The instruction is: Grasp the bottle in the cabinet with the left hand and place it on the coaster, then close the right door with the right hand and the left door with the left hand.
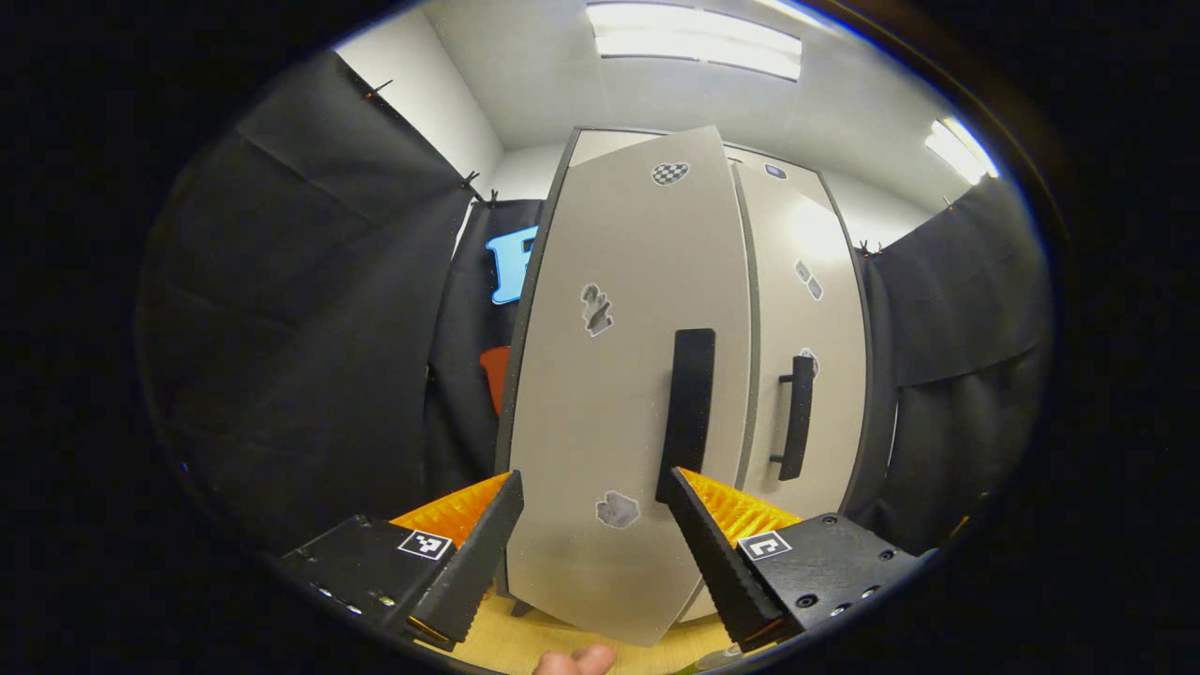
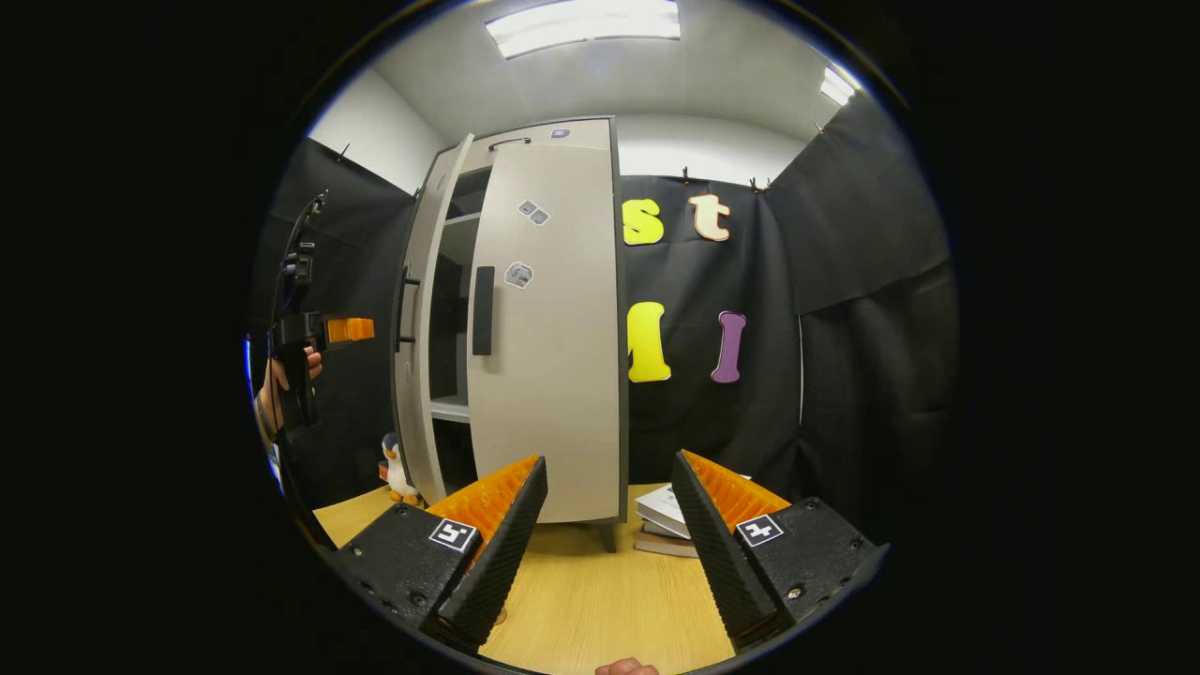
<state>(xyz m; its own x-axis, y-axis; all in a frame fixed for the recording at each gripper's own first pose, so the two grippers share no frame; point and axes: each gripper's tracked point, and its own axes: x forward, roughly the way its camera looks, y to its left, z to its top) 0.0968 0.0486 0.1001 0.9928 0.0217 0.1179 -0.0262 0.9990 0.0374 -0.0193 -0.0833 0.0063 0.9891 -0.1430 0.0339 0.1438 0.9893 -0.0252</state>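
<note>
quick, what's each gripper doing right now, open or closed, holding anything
Left gripper: open, holding nothing, facing the left door.
Right gripper: open, holding nothing, back from the cabinet.

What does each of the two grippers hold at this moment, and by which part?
Nothing is held. The left gripper is open before the grey left cabinet door; the right gripper is open too.

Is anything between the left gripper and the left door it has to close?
Nothing visible. The left gripper, jaws open, faces the left door directly, near its handle. That door stands ajar, while the right door looks closed.
</note>
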